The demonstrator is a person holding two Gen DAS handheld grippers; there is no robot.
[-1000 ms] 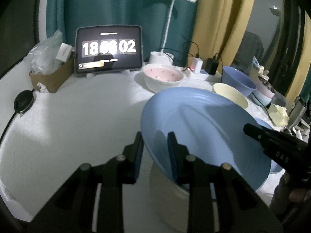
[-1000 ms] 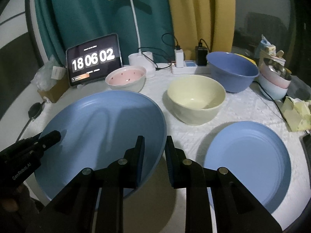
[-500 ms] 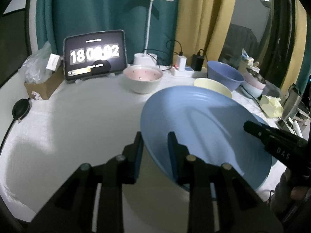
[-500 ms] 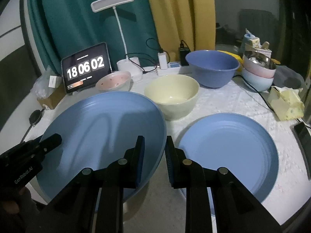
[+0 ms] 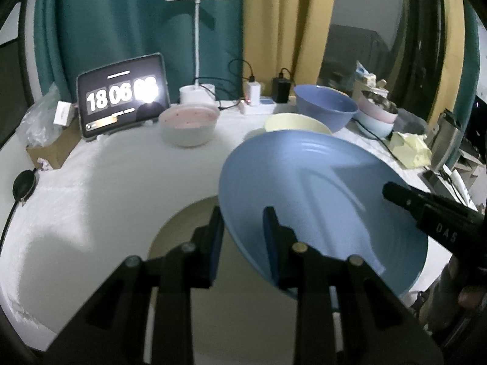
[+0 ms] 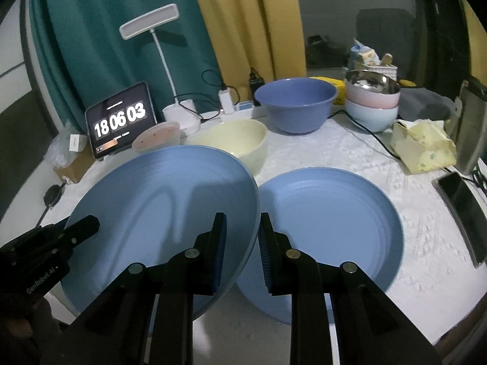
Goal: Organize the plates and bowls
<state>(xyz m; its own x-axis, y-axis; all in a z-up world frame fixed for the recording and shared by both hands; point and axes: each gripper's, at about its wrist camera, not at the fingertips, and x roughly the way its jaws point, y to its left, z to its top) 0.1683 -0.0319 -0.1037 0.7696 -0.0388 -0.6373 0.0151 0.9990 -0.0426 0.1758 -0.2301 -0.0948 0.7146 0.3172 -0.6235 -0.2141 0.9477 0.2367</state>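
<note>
Two handheld grippers carry a blue plate [image 6: 164,213] above a white-covered table [image 6: 350,158], each clamped on an opposite rim: the left gripper [image 5: 243,243] pinches the near-left edge, the right gripper [image 6: 242,243] the edge nearest a second blue plate [image 6: 331,222] that lies flat on the cloth. Both plates are bare.

Behind them a cream bowl [image 6: 234,143] stands empty, and a deep blue bowl [image 6: 296,103] beyond it also looks empty, though its floor is in shadow. A pink-lined bowl [image 5: 188,124] with dark specks sits near the tablet clock [image 5: 121,100]. At the far right a steel bowl [image 6: 373,83] nests in a pink one atop a pale blue one; its contents cannot be made out.

Compared with a second ago, the carried plate has travelled across the table toward the flat plate, so that in the right wrist view its rim now overlaps that plate's edge where a strip of cloth showed before. The clock has advanced from 18:06:02 to 18:06:03, and both grips are unchanged.
</note>
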